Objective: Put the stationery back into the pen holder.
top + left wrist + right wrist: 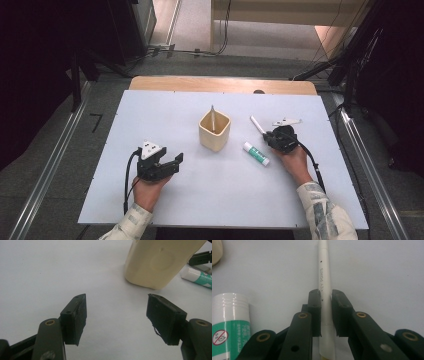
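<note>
I find the right gripper (pixel 325 298) closed on the white pen (pixel 323 277), its fingers (pixel 315 310) pinching the barrel from both sides near one end. The pen lies flat on the tabletop (pixel 165 115), its long axis running straight ahead from the fingers, in line with them. In the high view it points up and left, toward the cream cup (pixel 214 131), which stands to the left of my right hand. The glue stick (pixel 256 153) lies just beside the grasp. The left gripper (pixel 116 315) stands open, empty, well apart from the pen.

White pen (pixel 323 277); cream cup (pixel 214 131)
</note>
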{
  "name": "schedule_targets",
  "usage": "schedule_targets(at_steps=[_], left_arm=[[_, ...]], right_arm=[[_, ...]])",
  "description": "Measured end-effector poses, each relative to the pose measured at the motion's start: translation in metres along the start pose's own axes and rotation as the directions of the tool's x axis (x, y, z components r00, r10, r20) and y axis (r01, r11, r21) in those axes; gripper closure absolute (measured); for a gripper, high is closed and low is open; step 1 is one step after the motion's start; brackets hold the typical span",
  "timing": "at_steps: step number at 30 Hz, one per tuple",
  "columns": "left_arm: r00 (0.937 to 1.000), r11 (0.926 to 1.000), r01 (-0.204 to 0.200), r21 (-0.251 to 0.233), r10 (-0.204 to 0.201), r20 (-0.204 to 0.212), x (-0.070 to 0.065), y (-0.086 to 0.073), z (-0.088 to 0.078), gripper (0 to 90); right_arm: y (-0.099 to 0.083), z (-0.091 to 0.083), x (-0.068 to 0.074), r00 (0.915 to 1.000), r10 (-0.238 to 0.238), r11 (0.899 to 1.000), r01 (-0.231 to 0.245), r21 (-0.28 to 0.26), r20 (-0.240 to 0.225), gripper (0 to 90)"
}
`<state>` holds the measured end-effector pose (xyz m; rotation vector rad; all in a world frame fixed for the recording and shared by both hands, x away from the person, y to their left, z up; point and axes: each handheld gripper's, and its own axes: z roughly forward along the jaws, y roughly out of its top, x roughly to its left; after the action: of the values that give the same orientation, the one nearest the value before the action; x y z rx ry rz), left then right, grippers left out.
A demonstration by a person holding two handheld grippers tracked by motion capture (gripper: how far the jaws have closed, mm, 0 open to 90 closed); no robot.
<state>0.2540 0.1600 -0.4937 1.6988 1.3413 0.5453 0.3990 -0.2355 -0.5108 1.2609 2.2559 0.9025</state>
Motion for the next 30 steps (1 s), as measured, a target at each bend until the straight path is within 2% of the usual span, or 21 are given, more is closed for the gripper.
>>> schedule_targets(at_steps=[6, 17, 28, 30], left_arm=[[1.0000, 1.0000, 0.004, 0.001, -0.004, 0.000, 0.001, 0.000, 0.000, 34.4], [1.0000, 1.0000, 0.006, 0.000, -0.006, 0.000, 0.002, 0.000, 0.000, 34.4], [1.0000, 1.0000, 0.007, 0.002, -0.007, -0.006, 0.002, 0.000, 0.000, 34.3], [1.0000, 1.0000, 0.006, 0.003, -0.006, -0.005, 0.002, -0.001, 0.001, 34.3]], right_arm=[[0.001, 0.000, -0.001, 0.9999, 0.011, 1.000, -0.011, 0.006, -0.006, 76.5], [0.001, -0.002, 0.002, 0.9999, 0.013, 1.000, -0.013, 0.005, 0.009, 76.7], [0.004, -0.013, 0.003, 0.9994, 0.033, 0.999, -0.034, -0.033, -0.010, 76.7], [0.005, -0.016, 0.005, 0.9990, 0.036, 0.999, -0.037, -0.038, -0.028, 76.7]])
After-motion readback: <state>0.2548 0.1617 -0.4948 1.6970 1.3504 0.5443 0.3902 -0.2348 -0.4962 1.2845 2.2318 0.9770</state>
